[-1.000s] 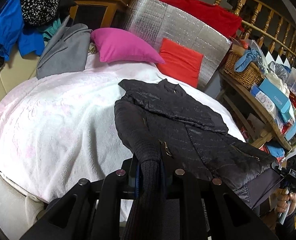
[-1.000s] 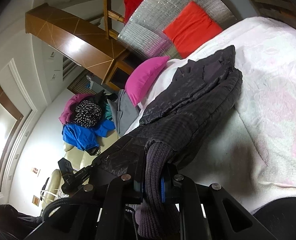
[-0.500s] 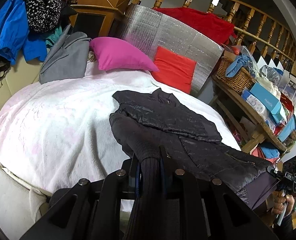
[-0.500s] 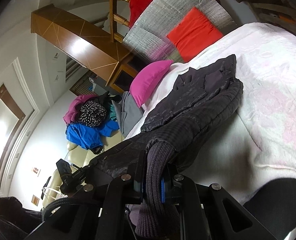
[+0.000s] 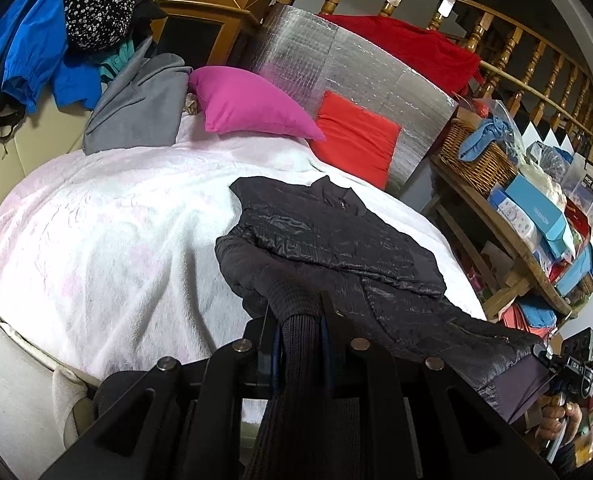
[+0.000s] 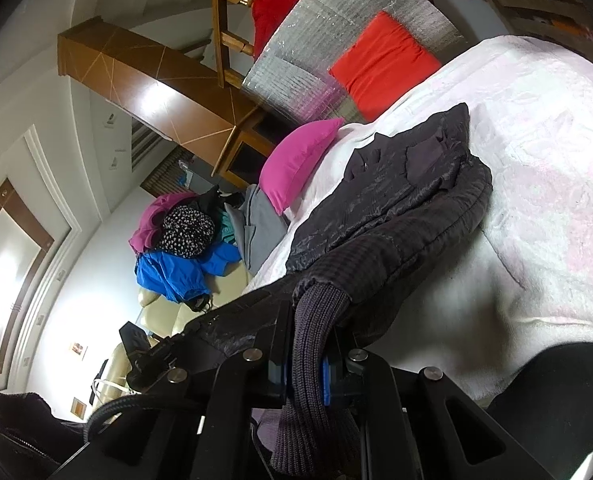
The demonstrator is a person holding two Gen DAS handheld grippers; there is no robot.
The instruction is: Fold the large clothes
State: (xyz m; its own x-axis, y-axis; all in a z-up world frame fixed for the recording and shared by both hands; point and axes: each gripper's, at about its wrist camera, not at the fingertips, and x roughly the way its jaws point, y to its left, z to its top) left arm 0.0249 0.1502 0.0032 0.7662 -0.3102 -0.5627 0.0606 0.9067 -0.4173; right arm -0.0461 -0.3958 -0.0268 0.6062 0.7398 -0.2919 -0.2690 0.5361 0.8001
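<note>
I'm in a lived-in home: a bed under a white fleecy blanket [image 5: 108, 248], a magenta pillow [image 5: 252, 106] at its far end, a turned wooden stair railing [image 5: 508, 40] behind, and cluttered wooden shelves [image 5: 508, 240] on the right.

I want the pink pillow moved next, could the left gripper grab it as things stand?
Probably not yet. The left gripper has its jaws shut on the black jacket's knit cuff, and the pink pillow lies at the bed's far end, past the jacket. It would have to let go first.
</note>
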